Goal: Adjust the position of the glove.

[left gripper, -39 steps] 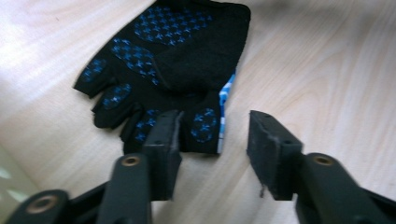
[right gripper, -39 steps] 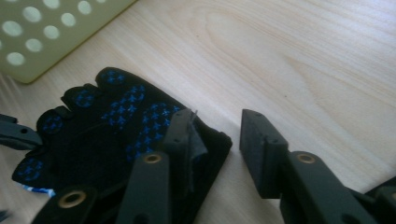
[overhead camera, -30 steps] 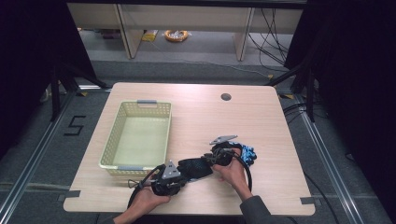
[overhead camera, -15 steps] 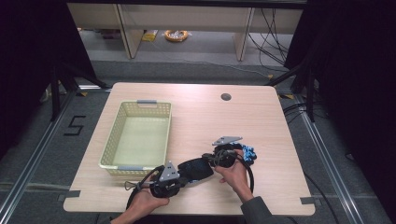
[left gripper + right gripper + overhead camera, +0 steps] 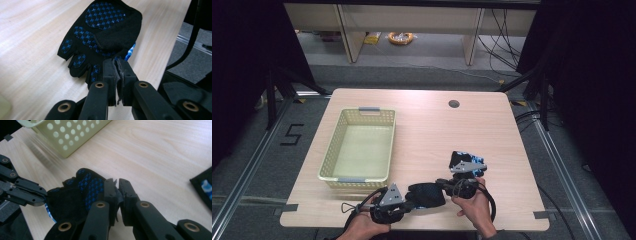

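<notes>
Now I have the black glove [image 5: 426, 194] pinched at both ends near the table's [image 5: 427, 120] front edge: my left gripper [image 5: 117, 65] has its jaws pressed together on the cuff end, and my right gripper [image 5: 117, 185] is clamped the same way on the finger end, a sliver of fabric showing between the pads in each gripper view. In the high view the glove hangs stretched between left gripper [image 5: 404, 206] and right gripper [image 5: 443, 184], blue-dotted palm showing. A second glove [image 5: 462, 159] lies just behind my right hand, towards the right edge. The yellow basket [image 5: 358, 177] stands empty by the left edge. I judge this the lift-and-carry step: next I need both hands to travel together leftwards, keeping the glove taut and clear of the basket's front wall, then part the jaws over its floor.
</notes>
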